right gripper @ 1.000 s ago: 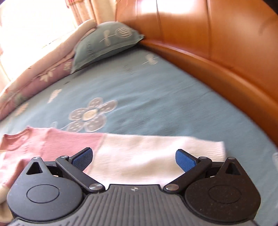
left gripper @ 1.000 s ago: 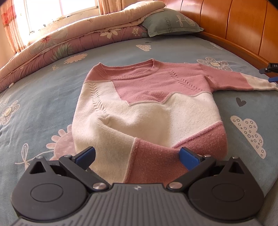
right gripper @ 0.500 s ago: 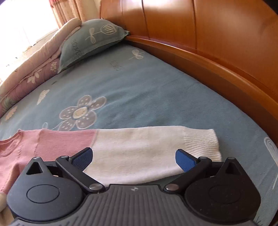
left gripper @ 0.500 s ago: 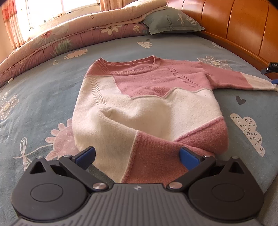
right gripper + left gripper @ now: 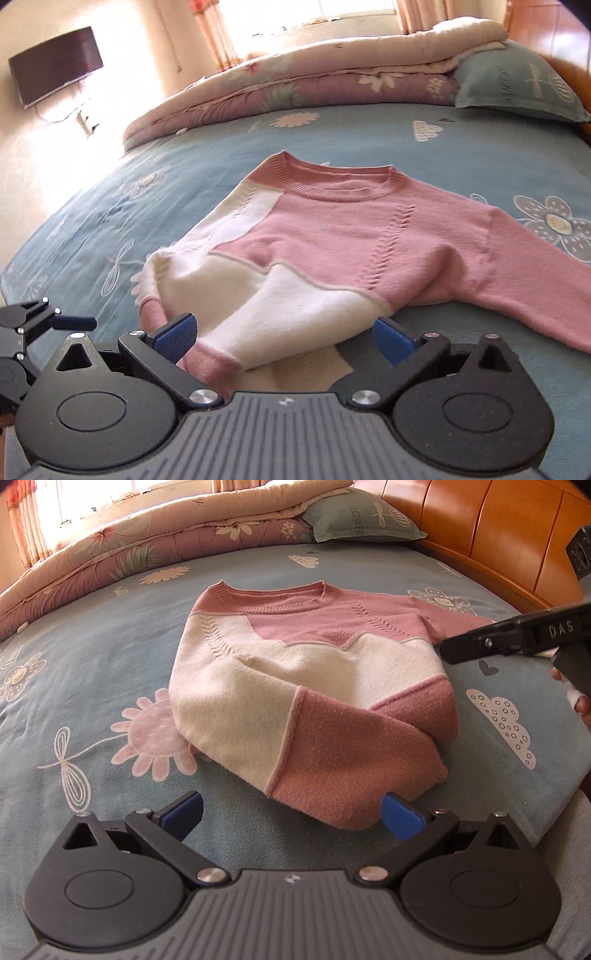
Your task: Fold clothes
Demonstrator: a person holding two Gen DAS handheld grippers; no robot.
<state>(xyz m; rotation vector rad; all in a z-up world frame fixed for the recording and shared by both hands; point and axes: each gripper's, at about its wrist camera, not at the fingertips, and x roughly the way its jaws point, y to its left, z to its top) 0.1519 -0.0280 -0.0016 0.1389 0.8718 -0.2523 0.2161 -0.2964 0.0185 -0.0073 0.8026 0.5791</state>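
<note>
A pink and cream knit sweater (image 5: pixel 314 672) lies face up on the blue bedsheet (image 5: pixel 92 657), its left sleeve folded across the body toward the hem. My left gripper (image 5: pixel 291 812) is open and empty just short of the folded sleeve's pink end. My right gripper (image 5: pixel 284 334) is open over the sweater's cream side; it holds nothing. The right sleeve (image 5: pixel 535 266) stretches out to the right. The right gripper also shows in the left wrist view (image 5: pixel 517 638) beside the sweater's right side.
A rolled floral quilt (image 5: pixel 129 542) and a green pillow (image 5: pixel 362 517) lie at the far edge of the bed. A wooden headboard (image 5: pixel 498 535) runs along the right. A dark TV (image 5: pixel 55 64) hangs on the wall. The left gripper's fingers (image 5: pixel 74 323) show at lower left.
The right gripper has swung left from the outstretched sleeve cuff toward the sweater's body. The left gripper has pulled back a little from the hem and stays open.
</note>
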